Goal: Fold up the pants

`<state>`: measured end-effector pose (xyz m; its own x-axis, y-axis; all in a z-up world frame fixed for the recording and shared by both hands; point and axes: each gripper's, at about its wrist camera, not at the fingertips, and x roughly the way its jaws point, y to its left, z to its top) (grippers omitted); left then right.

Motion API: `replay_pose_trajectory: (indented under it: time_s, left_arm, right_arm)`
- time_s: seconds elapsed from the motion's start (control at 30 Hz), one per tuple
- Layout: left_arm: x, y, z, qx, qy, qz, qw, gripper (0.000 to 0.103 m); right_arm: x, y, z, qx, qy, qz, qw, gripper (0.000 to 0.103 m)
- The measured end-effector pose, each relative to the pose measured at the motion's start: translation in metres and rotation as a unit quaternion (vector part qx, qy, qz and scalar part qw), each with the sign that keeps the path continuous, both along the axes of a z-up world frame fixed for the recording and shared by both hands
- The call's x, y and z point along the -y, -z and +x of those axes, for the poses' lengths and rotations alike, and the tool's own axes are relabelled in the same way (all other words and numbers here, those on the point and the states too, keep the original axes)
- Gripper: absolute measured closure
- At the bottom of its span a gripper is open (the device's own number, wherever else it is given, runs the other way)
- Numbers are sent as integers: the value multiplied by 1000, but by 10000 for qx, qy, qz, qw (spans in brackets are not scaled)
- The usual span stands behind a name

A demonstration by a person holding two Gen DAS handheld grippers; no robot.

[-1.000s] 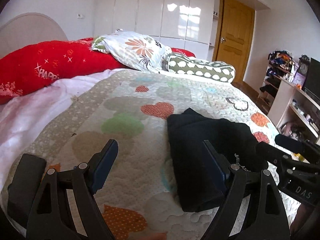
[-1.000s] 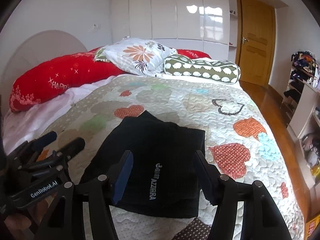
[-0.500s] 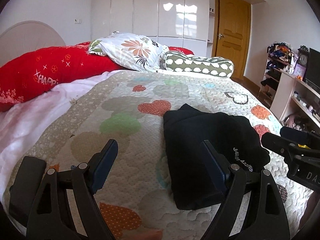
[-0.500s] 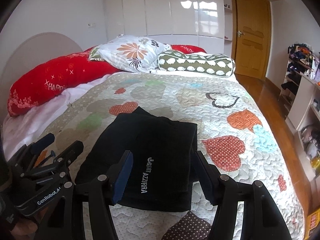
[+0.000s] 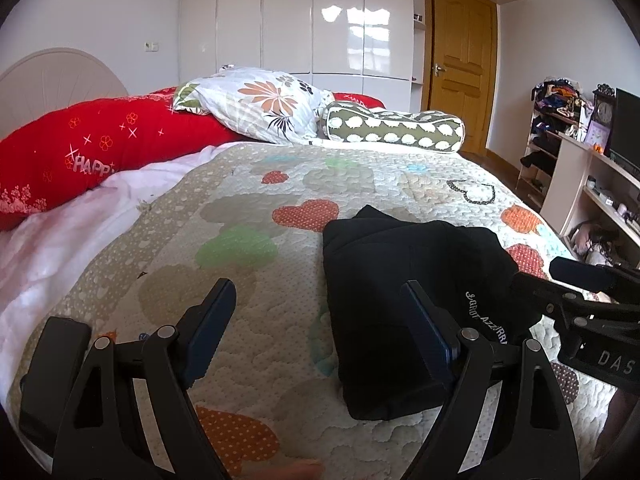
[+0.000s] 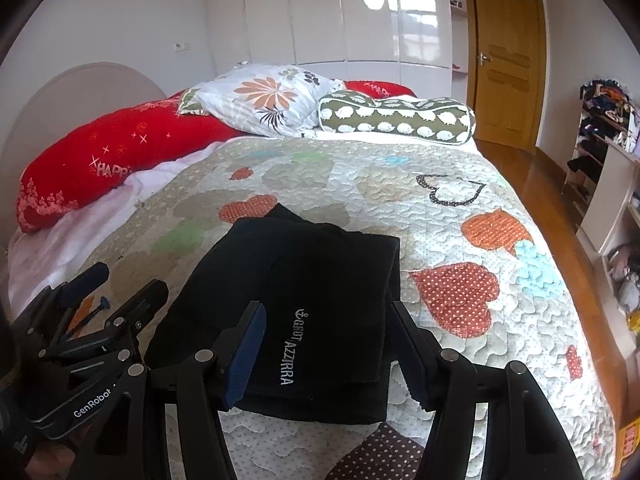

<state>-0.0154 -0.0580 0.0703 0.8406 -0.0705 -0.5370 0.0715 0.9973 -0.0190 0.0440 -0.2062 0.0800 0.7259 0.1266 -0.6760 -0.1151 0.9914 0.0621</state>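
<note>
1. Pants [image 6: 296, 312] lie folded on bed quilt [image 6: 460, 208], near its front edge.
2. Soft, light, floppy; grab at thick folded edge.
3. Left tool [image 5: 316, 320] & right tool [image 6: 324, 340]: both wide, holding nothing.

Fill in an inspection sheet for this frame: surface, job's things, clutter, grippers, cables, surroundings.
Surface: quilted heart-print bedspread on a bed.
Job's things: black pants, folded into a compact stack, white lettering on top.
Clutter: red bolster, floral pillow, green patterned bolster at the head end.
Grippers: left gripper open, right gripper open; neither holds cloth.
Cables: nothing seen.
Surroundings: white wardrobe, wooden door, crowded shelves.
</note>
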Motion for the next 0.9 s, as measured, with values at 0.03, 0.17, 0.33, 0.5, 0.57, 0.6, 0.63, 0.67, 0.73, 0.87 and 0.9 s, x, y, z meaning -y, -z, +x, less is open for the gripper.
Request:
replay_pose_trajectory:
  time_s: [0.03,0.17,0.33,0.5,0.57,0.6,0.63,0.67,0.73,0.87,0.9]
  left_arm:
    - [0,0,0,4,-3,1,10000,18]
    - [1,0,1,23,15,13,10000,18]
    - [2,0,1,34,26,39,10000,18]
    - [3,1,2,41,46,53,10000,18]
    - [3,1,2,36,46,59,10000,18]
    - [3,1,1,37,47,59,10000,18]
    - [2,1,1,32,54,59,10000,18]
    - [2,1,2,26,60,59,10000,18]
    - [2,1,3,14,67,64,10000,18]
    - [2,2,3,13,73,65,10000,18]
    - [2,2,2,11,78,62,9999,18]
  right_arm:
    - [-1,1,0,-8,-5,-5,10000,42]
    - [-1,3,-1,-31,-20,16,10000,42]
    - [1,5,-2,-43,-17,37,10000,42]
    - [2,6,-4,-54,-18,71,10000,42]
    - [2,7,-4,-74,-23,71,9999,42]
    - [2,8,-4,-86,-32,76,9999,42]
    - [2,9,-5,-91,-38,76,9999,42]
    - [1,9,-5,-97,-36,72,9999,42]
    - [1,10,-5,-108,-35,68,9999,42]
    - [0,9,-6,-103,-31,85,9999,42]
    - [1,8,-7,-102,-30,92,9999,42]
